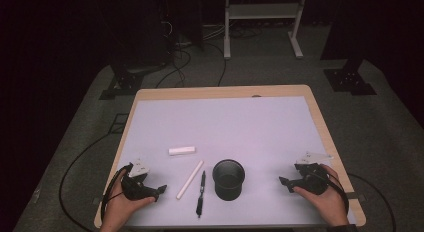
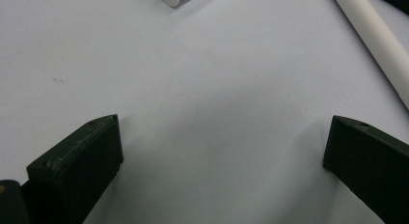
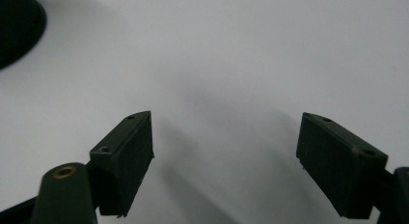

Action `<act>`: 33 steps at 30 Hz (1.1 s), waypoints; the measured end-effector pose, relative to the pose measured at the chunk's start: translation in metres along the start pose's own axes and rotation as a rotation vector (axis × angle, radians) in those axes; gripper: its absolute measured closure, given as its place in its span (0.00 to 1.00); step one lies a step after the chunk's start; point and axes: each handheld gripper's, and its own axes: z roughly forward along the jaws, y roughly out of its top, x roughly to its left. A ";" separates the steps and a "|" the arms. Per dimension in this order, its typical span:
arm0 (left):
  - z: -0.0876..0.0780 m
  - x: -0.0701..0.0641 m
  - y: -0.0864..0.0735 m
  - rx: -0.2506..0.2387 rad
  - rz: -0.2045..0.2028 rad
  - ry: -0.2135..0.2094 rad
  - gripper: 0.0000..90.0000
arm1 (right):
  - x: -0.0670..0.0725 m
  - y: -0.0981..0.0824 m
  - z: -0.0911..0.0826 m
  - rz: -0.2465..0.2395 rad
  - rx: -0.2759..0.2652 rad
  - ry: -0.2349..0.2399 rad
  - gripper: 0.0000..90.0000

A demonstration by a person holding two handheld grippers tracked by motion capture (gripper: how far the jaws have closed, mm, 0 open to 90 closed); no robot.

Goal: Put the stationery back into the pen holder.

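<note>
White tube (image 1: pixel 189 179): long, slim, lying diagonal, just left of black pen (image 1: pixel 200 193). Left gripper (image 1: pixel 159 190) and right gripper (image 1: pixel 284 182): jaws apart, empty.

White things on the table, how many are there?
2. A short white block lies left of centre. A long white stick lies slantwise nearer the person, left of the black pen and black cup. Nothing looks hidden.
</note>
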 end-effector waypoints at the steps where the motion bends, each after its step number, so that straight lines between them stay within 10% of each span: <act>1: 0.000 0.000 0.000 0.001 -0.002 0.001 0.00 | 0.000 -0.003 0.001 0.001 0.006 -0.003 0.21; 17: -0.005 0.000 0.002 -0.016 0.000 -0.018 0.10 | -0.007 -0.025 0.003 -0.015 -0.078 -0.026 0.18; 33: -0.019 0.000 0.025 -0.053 0.086 -0.033 0.28 | -0.008 -0.025 0.003 -0.010 -0.077 -0.021 0.18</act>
